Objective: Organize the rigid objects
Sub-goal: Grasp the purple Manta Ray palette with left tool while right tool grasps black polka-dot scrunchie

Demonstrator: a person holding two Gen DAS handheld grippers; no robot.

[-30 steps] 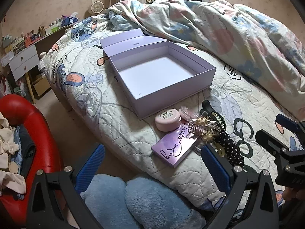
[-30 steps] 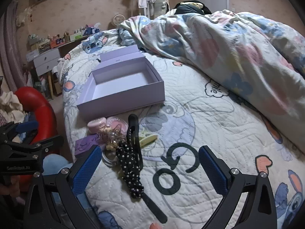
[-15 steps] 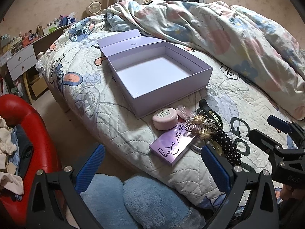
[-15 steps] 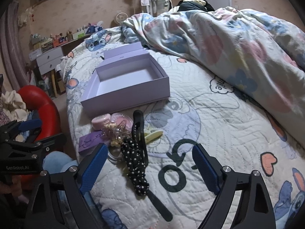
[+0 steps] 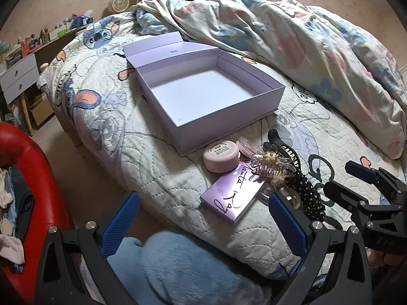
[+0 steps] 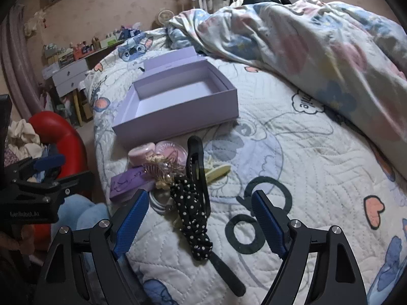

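An open, empty lilac box (image 5: pixel 203 96) (image 6: pixel 178 99) lies on the bed. In front of it is a heap: a pink round jar (image 5: pixel 220 155) (image 6: pixel 141 154), a flat purple case with script (image 5: pixel 230 194) (image 6: pixel 129 181), a gold claw clip (image 5: pixel 273 164) (image 6: pixel 159 170), a black clip (image 6: pixel 195 162) and a black polka-dot band (image 5: pixel 306 193) (image 6: pixel 192 218). My left gripper (image 5: pixel 203 225) is open, low off the bed's edge, near the purple case. My right gripper (image 6: pixel 199 225) is open, just above the polka-dot band.
A rumpled floral duvet (image 5: pixel 305 40) fills the bed's far and right side. A red chair with clothes (image 5: pixel 30 178) stands at left. A blue fluffy item (image 5: pixel 165 267) lies below my left gripper. A white drawer unit (image 6: pixel 70 76) stands by the wall.
Both grippers have moved a little forward toward the heap. The right gripper's jaws have narrowed slightly. Nothing on the bed has moved.
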